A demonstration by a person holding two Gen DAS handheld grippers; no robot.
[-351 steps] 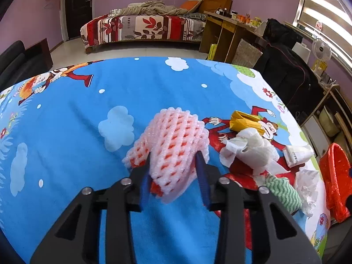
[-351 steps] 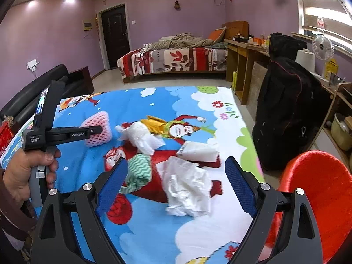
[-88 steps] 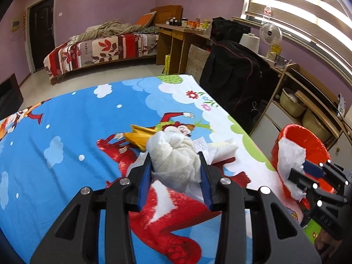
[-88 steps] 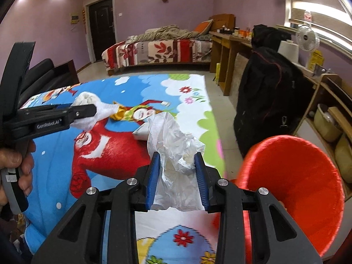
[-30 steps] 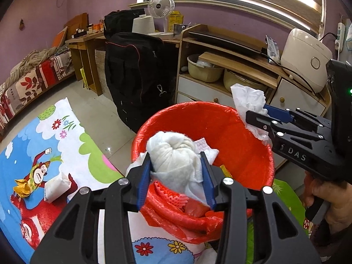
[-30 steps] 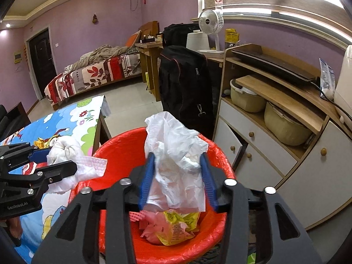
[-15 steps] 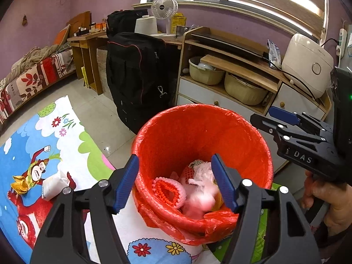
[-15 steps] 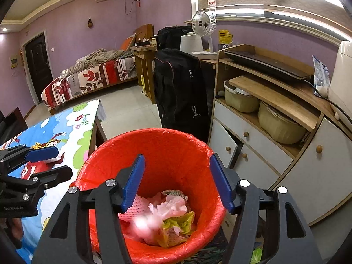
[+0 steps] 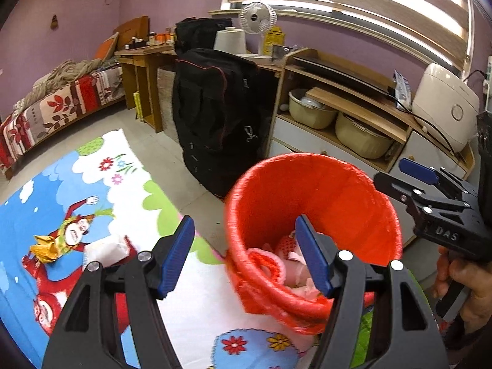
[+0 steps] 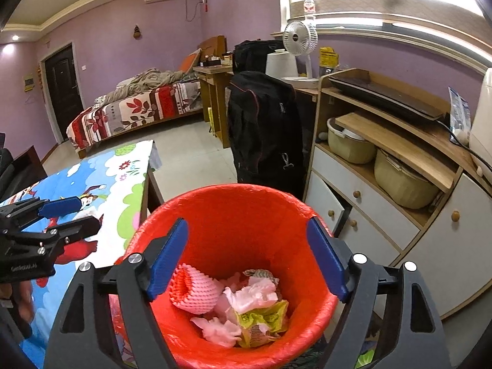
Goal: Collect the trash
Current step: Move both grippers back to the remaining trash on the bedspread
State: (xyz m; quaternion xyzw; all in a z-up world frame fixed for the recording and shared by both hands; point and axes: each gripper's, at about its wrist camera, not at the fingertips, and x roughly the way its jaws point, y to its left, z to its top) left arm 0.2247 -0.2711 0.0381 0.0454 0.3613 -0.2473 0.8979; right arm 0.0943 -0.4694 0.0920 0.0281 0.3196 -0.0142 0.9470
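The red trash bin [image 9: 323, 196] stands beside the table and holds a pink foam net [image 10: 196, 292], crumpled white tissues [image 10: 252, 295] and a yellow wrapper [image 10: 264, 318]. My left gripper [image 9: 246, 255] is open and empty, over the bin's near rim. My right gripper [image 10: 246, 255] is open and empty above the bin [image 10: 240, 215]; it also shows in the left wrist view [image 9: 430, 196]. A yellow wrapper [image 9: 46, 246] and a white paper wad [image 9: 107, 250] lie on the cartoon tablecloth [image 9: 77, 190].
A black bag [image 9: 218, 117] stands behind the bin. A wooden cabinet [image 10: 399, 184] with bowls, drawers and a rice cooker [image 9: 442, 104] lines the right wall. A bed [image 10: 135, 107] and desk [image 10: 215, 92] are at the far side.
Both grippers opened over the bin and dropped their tissue wads into it. The left gripper has since swung a little left toward the table.
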